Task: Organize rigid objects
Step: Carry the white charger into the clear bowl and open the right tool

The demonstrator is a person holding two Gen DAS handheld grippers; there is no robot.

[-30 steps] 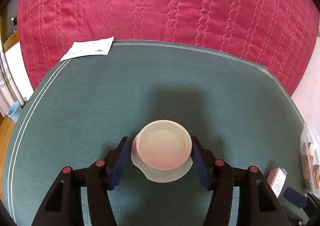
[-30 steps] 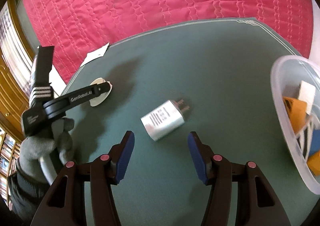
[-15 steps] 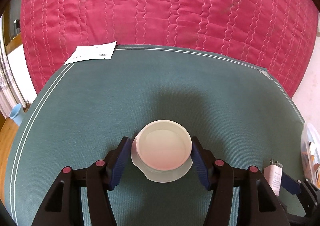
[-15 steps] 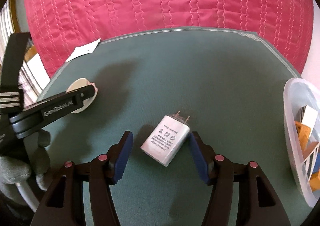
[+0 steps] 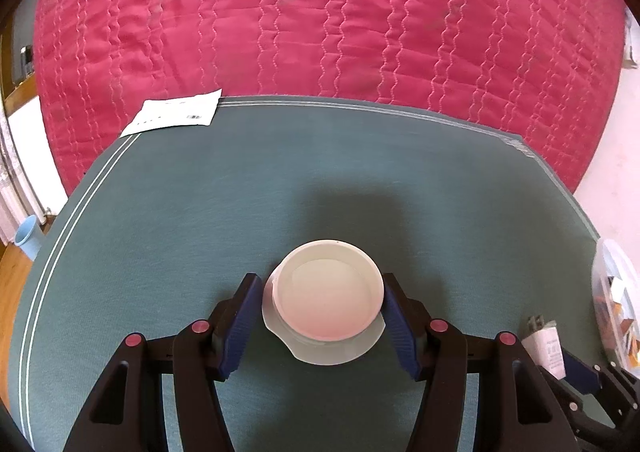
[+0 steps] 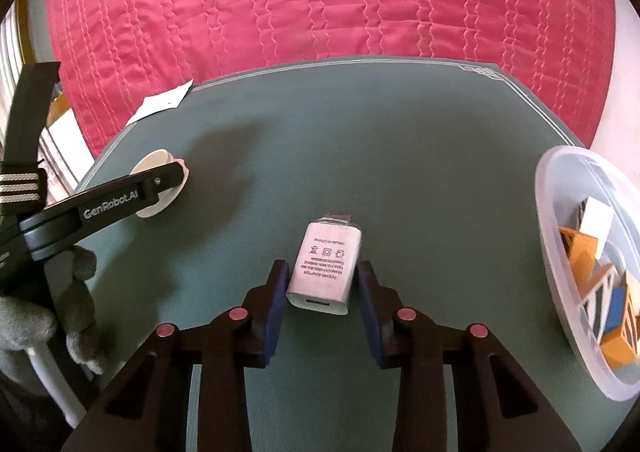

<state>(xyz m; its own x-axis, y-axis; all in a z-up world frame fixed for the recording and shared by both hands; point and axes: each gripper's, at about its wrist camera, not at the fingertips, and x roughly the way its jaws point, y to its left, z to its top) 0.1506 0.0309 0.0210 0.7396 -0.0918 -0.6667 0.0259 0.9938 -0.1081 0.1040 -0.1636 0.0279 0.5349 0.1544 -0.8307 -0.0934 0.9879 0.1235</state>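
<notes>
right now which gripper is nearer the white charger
Right. The right gripper has its fingers on either side of the charger; the left gripper is off to its left, around the round lid.

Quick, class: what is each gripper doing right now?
Left gripper: shut on the round white dish.
Right gripper: shut on the white charger.

On the green mat (image 6: 420,156), a white power adapter (image 6: 326,266) lies between the blue pads (image 6: 276,304) of the right gripper (image 6: 322,306), the left pad touching its side and the right pad just beside it. At the left, the left gripper (image 6: 160,184), held in a grey-gloved hand (image 6: 48,316), reaches over a white round dish (image 6: 154,164) near the mat's edge. A clear plastic tub (image 6: 560,264) of orange, white and blue items sits at the right, with a white paper (image 6: 162,104) at the far left corner against the pink quilt (image 6: 320,0).
</notes>
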